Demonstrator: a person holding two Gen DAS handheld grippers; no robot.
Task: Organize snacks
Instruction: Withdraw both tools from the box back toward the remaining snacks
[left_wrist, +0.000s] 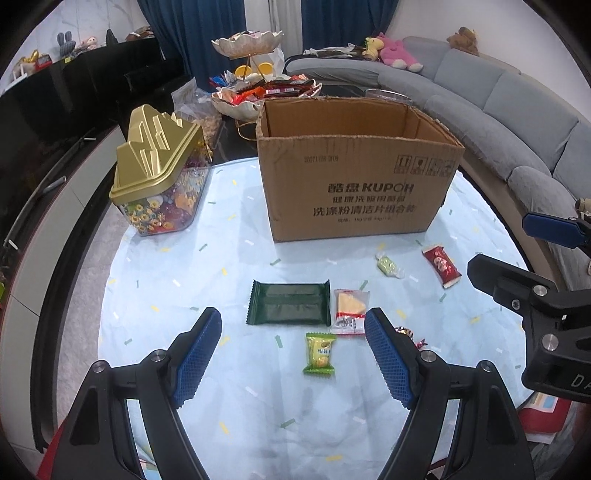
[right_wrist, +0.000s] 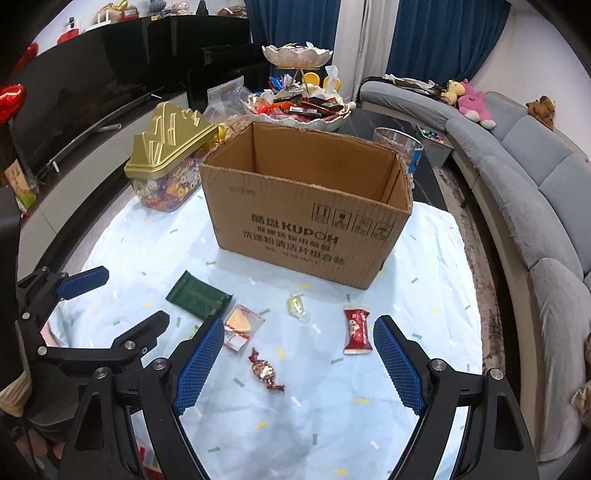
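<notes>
An open cardboard box stands on the light blue cloth. In front of it lie loose snacks: a dark green packet, a white packet with a yellow wedge, a light green packet, a pale green candy, a red packet and a red twisted candy. My left gripper is open and empty above the green packets. My right gripper is open and empty above the twisted candy.
A gold-lidded clear jar of sweets stands left of the box. A tiered shell dish of snacks is behind it. A grey sofa curves along the right.
</notes>
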